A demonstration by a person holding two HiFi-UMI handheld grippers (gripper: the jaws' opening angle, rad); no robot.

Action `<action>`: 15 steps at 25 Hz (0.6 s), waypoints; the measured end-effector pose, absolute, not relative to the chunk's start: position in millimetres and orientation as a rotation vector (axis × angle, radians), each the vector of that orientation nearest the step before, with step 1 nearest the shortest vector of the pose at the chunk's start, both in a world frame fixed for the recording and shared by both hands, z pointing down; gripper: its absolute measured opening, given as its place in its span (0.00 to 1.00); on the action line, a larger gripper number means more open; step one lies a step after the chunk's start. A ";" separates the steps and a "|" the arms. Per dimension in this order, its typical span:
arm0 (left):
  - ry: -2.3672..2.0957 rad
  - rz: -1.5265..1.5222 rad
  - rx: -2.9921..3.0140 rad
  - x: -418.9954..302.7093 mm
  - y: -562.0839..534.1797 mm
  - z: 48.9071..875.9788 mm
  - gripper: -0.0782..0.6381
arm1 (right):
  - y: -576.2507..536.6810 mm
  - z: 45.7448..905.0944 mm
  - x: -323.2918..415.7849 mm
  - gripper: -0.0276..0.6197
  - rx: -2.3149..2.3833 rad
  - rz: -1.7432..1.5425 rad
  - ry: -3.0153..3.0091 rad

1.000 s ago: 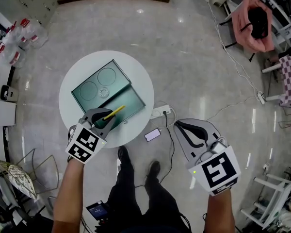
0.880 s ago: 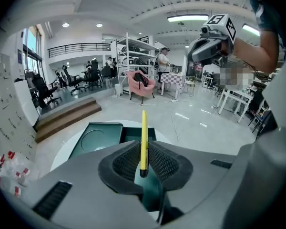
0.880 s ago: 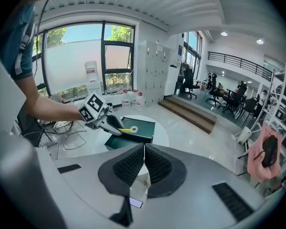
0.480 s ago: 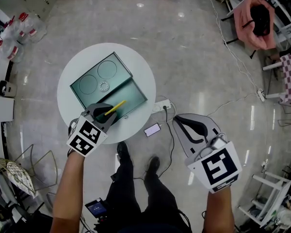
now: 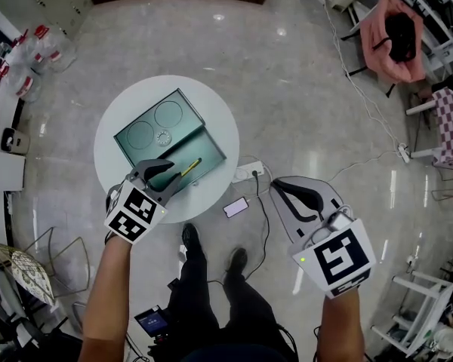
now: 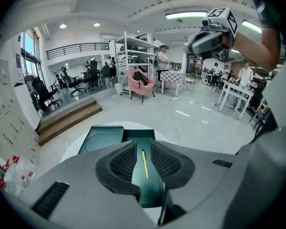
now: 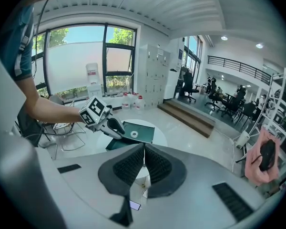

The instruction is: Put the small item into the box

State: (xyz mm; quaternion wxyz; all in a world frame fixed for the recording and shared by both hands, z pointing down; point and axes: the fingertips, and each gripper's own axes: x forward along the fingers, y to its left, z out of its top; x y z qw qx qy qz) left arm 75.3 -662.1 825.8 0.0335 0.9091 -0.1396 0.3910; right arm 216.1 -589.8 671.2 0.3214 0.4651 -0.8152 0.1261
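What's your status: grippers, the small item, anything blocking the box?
Left gripper open, empty, above the box. Right gripper shut, empty, away from the table. Yellow pencil lying inside the box. Nothing blocking.

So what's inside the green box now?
A yellow pen lies on the green box's floor; a small white ring sits on its open lid. The open left tool hides the box's near corner in the head view.
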 end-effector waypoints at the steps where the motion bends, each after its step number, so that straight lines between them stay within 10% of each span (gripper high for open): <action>1: -0.439 1.196 2.812 74.6 -661.2 813.4 0.24 | -588.3 663.2 215.0 0.10 1.225 0.322 -2.146; 15: -0.761 0.694 3.159 42.8 -590.5 488.8 0.15 | -522.1 448.9 178.8 0.10 1.312 0.141 -2.418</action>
